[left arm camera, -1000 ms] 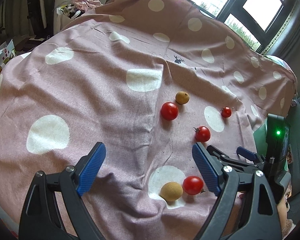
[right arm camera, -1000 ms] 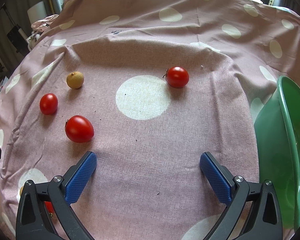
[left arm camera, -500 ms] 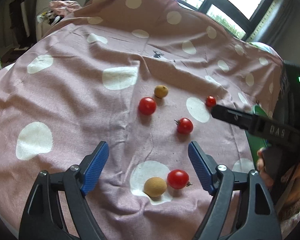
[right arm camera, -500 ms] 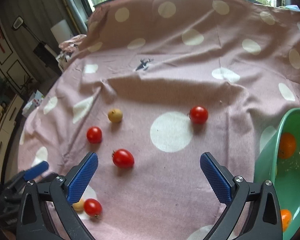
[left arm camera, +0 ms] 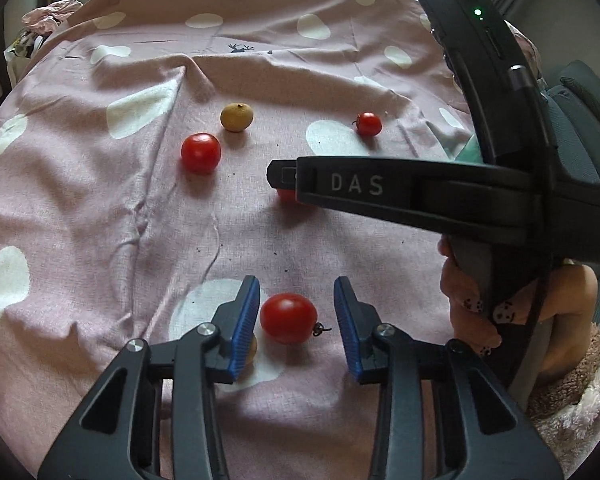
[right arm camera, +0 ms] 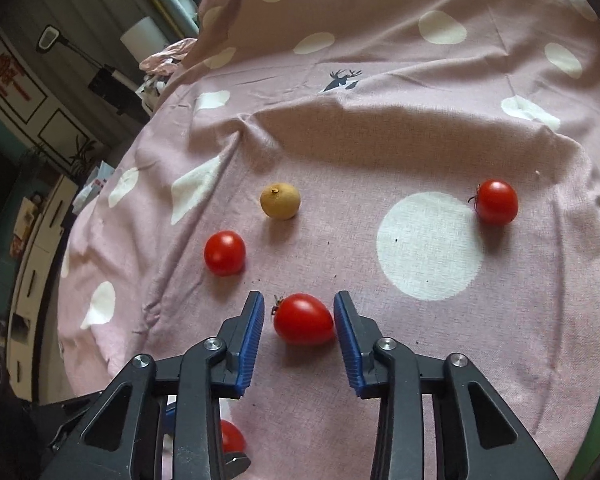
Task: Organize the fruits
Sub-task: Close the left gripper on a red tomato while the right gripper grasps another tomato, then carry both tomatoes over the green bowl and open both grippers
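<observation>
Fruit entry: oval tomato on spotted cloth, gripped between narrowed right tongs, long axis across the pads. Also round tomato, centred between left tongs, closing, pads not yet touching, stem toward right-side pad.

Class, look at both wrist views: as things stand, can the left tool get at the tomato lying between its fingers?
Probably yes. The tomato lies on the cloth inside the closing left tool, nothing blocking. A tan fruit crowds the left finger.
</observation>
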Demonstrator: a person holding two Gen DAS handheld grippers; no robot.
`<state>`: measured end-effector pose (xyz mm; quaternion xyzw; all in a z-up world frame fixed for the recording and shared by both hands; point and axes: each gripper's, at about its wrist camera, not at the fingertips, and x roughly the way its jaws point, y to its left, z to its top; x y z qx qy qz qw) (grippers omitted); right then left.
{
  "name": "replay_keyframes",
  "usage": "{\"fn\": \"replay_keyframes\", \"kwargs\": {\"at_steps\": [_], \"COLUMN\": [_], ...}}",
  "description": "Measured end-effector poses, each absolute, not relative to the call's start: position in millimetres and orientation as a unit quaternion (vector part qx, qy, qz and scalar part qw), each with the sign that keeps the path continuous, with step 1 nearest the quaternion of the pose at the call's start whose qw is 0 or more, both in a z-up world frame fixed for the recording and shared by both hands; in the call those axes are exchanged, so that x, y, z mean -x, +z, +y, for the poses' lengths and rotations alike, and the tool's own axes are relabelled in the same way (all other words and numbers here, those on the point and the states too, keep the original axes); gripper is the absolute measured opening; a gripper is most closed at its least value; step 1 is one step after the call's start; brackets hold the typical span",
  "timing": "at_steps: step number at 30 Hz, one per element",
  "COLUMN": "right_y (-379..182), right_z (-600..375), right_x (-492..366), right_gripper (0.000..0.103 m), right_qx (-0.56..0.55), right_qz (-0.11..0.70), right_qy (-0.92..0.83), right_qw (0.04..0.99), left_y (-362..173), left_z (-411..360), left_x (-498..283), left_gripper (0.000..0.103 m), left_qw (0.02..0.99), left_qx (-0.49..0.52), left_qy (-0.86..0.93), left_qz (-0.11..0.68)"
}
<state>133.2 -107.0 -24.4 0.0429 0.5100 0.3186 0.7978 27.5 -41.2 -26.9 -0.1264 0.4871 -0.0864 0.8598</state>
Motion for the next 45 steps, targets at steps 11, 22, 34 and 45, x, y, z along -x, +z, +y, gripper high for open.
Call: {"fn": "replay_keyframes", "kwargs": {"at_steps": [11,22,34,45], "right_y": [-16.5,25.4,58.6,51.8], "right_z": [-144.6,-205.4,-298.6,-373.0], "right_x": [-126.9,-98.4,-90.1,-89.1], "right_gripper": [0.031,0.031,0.031,0.032], "right_qx": [-0.098,-0.152,-0.215,-0.227], "right_qz": [0.506,0.448,0.380,0.378], "right_qy": [0.293,0.257,0.169,0.039], "right_qw": [0.805,0.843,0.883,0.897], "left_y": [-34.5,-4.3,55.5,59.7], "left_z": [-47.3,-40.7,-116.7,-217.7], "left_x": [-32.0,-18.5,-33.5,-72.4], "left_gripper": [0.028,0.027,0.027,0.028], "left_qw": [0.852,0.869,0.882,0.859], "left_qx": [0.119,0.167,0.211,0.207], "left_qy": [-0.094,-0.118,-0.211,-0.289], "left_qz": [0.501,0.450,0.365,0.369]}}
